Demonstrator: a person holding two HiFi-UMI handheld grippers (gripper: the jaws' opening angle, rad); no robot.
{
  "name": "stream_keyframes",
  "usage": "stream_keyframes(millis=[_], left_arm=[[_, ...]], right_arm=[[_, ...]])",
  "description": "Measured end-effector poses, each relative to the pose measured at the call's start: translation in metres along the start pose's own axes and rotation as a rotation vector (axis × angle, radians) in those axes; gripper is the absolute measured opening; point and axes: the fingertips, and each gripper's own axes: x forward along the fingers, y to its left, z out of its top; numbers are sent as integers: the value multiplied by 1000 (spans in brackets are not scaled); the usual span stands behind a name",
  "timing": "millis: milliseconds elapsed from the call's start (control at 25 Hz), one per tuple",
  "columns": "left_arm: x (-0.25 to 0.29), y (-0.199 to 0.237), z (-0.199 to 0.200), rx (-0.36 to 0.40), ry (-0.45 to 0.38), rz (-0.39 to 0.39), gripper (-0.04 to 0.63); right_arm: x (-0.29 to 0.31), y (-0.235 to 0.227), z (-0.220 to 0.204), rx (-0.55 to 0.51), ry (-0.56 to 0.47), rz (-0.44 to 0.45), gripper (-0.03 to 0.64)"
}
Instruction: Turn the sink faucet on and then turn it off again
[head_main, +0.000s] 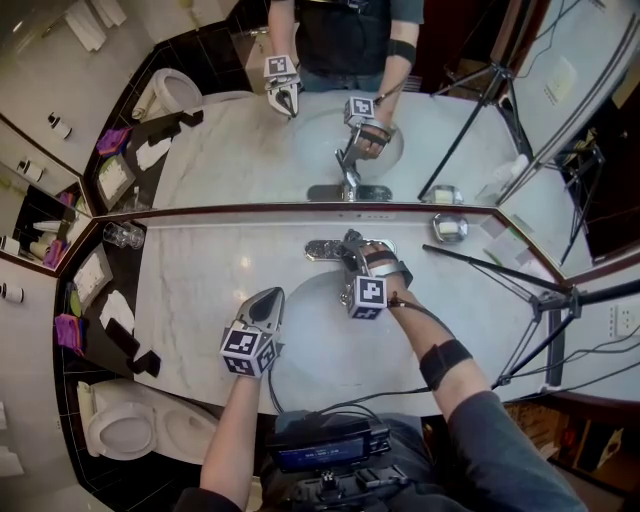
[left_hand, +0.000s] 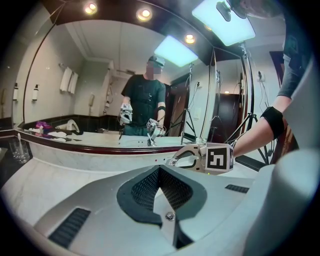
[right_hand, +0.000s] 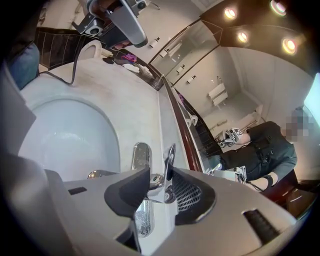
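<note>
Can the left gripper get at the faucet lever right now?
Probably not. The left gripper, shut, hangs over the countertop beside the basin with open space toward the faucet lever, but the right gripper has its jaws around that lever, leaving little room.

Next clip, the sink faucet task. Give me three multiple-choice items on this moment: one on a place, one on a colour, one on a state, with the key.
1. Where is the faucet lever?
A. between the right tongs
B. under a bare hand
C. with nothing near it
2. What colour is the faucet?
A. black
B. chrome
C. brass
3. How are the left tongs?
A. wide open
B. shut on a cloth
C. shut and empty

Key:
1 A: the right gripper view shows the lever standing inside them.
2 B: it shines silver in the head view.
3 C: the left gripper view shows them meeting with nothing between.
</note>
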Motion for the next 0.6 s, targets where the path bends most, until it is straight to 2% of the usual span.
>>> stream_keyframes(millis=[120,400,600], left_arm=[[2,-1,-2,-4,2,-5,0],[6,-3,-7,-12,12,-6,0],[8,-3,-8,-12,16,-8,0]], right_arm=[[-1,0,1,-7,-3,-1,141],[5,19,2,-99,11,16,129],[6,22,3,-116,9,19,120]])
